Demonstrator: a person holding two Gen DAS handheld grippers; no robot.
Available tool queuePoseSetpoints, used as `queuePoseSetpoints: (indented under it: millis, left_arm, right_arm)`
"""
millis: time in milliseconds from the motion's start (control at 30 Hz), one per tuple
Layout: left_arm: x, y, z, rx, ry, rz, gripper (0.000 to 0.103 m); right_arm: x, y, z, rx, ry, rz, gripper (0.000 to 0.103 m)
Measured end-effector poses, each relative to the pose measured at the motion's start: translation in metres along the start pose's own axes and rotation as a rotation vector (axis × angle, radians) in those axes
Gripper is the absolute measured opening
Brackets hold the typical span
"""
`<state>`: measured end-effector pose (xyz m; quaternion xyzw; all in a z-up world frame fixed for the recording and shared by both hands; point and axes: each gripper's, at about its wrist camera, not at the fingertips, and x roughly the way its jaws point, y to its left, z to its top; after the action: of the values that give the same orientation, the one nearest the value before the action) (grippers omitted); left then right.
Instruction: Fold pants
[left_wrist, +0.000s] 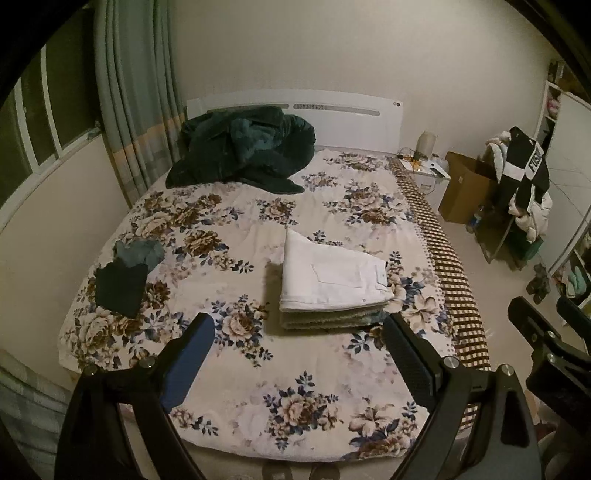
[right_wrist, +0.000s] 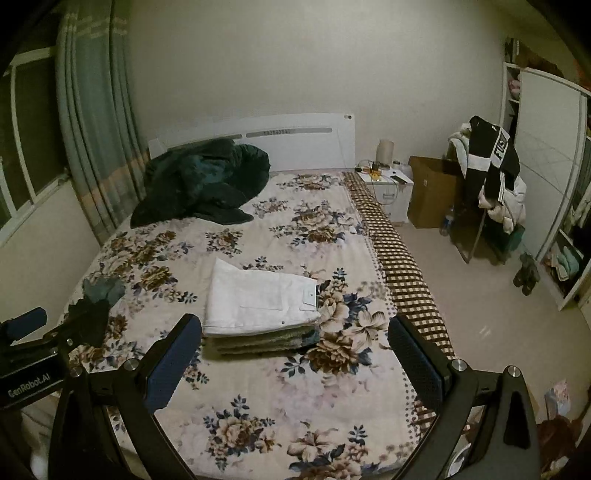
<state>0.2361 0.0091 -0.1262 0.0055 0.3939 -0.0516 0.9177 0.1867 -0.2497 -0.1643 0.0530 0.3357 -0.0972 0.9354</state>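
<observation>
Both my left gripper (left_wrist: 299, 354) and right gripper (right_wrist: 295, 354) hang spread and empty above the bed's (left_wrist: 258, 406) foot edge, white pants (left_wrist: 332, 277) folded mid-mattress atop the stack, so I'd only square corners gently.

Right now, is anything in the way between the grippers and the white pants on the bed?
No, nothing visible. The folded white pants top a stack on the floral bedspread, with only bare bedspread before the open left hand-held gripper and open right hand-held gripper. The dark clothes lie off to the left.
</observation>
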Motion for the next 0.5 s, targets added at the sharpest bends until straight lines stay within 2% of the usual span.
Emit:
queuePoseSetpoints:
  millis: [233,300,400,500]
  left_arm:
    - [-0.029,0.003,-0.005,0.008,-0.029,-0.003,0.093]
    - [-0.034,0.005,-0.006,0.005,-0.038,0.0,0.093]
    - [-0.037,0.008,-0.005,0.008,-0.053,0.003,0.103]
    - [-0.038,0.01,-0.007,0.005,-0.064,0.008,0.103]
  right_arm:
    - [-0.055,0.008,0.002,0.002,-0.025,-0.008,0.103]
    - [-0.061,0.009,0.003,-0.003,-0.027,-0.015,0.103]
    - [-0.067,0.008,0.004,-0.004,-0.027,-0.02,0.103]
    - [-0.066,0.01,0.008,-0.008,-0.027,-0.021,0.103]
